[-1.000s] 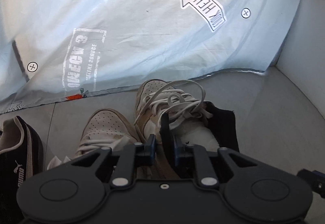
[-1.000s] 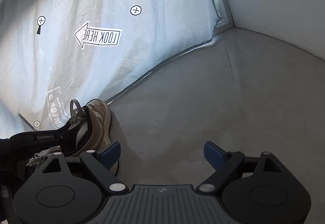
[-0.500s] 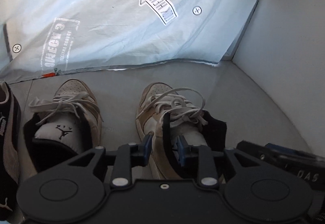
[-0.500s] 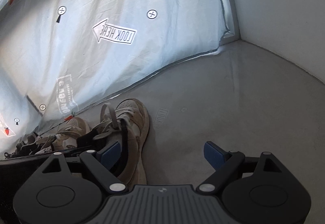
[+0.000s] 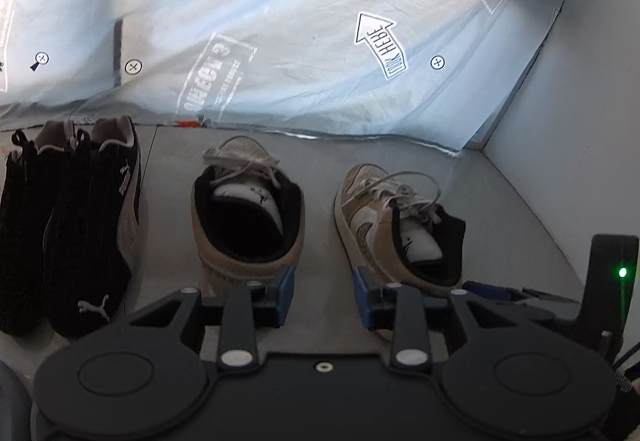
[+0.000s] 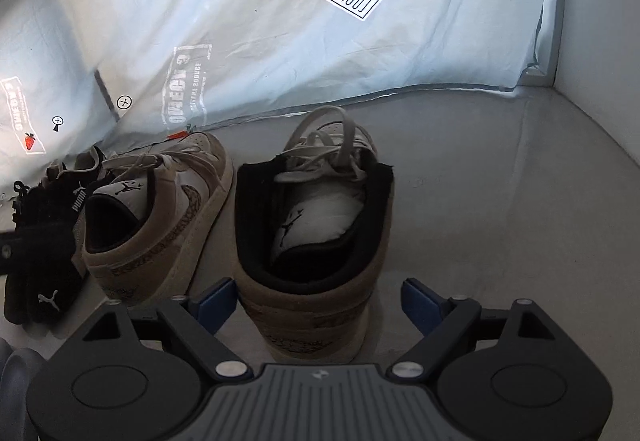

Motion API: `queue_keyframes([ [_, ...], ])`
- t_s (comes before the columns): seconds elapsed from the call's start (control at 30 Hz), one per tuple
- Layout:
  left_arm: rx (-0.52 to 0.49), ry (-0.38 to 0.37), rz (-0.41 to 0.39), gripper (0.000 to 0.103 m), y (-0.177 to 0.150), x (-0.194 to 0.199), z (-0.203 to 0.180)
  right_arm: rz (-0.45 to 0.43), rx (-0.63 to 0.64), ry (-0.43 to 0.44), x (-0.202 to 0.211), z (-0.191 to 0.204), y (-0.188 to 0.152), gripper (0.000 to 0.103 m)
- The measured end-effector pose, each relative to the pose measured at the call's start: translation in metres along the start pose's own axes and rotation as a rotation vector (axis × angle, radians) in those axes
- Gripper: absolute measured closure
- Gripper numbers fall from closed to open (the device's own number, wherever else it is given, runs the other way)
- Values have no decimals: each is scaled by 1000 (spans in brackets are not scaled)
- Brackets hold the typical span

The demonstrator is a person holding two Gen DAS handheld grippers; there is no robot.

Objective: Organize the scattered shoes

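Observation:
Two tan and white sneakers stand side by side on the grey floor, toes toward the sheet: the left one and the right one. A pair of black Puma shoes stands to their left. My left gripper is open and empty, just behind the gap between the two sneakers. My right gripper is open, its fingers either side of the right sneaker's heel without gripping it.
A pale blue printed sheet hangs behind the shoes. A white wall closes the right side. Bare grey floor lies right of the sneakers. The right gripper's body shows at the right edge.
My left gripper has let go of the right sneaker, opened and pulled back. The sneaker now stands on the floor. My right gripper has moved left, behind that sneaker's heel.

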State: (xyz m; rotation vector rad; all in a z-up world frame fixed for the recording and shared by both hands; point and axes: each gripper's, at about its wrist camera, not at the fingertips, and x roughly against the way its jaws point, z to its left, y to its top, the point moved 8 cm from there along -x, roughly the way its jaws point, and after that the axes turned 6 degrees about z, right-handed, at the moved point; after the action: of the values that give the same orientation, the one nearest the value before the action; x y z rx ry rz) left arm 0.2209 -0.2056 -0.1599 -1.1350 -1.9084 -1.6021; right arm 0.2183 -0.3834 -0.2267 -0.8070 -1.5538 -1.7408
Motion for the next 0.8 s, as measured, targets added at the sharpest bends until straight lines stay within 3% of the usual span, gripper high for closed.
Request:
queue_keyframes([
  [0.07, -28, 18, -29, 69, 2, 1, -3, 3, -4, -11, 2, -7, 0, 13],
  [0.17, -45, -10, -50, 69, 8, 2, -10, -14, 33, -102, 7, -18, 3, 13],
  [0.33, -48, -40, -43, 69, 5, -1, -15, -21, -89, -197, 8, -63, 13, 13],
  [0.5, 2, -2, -20, 69, 0, -11, -1, -78, -132, -414, 14, -113, 42, 14],
  [0.63, 50, 25, -7, 69, -1, -18, 11, -154, -144, -312, 26, -106, 65, 14],
  [0.8, 50, 37, -13, 69, -1, -14, 14, -110, -73, -261, -3, -56, 59, 13],
])
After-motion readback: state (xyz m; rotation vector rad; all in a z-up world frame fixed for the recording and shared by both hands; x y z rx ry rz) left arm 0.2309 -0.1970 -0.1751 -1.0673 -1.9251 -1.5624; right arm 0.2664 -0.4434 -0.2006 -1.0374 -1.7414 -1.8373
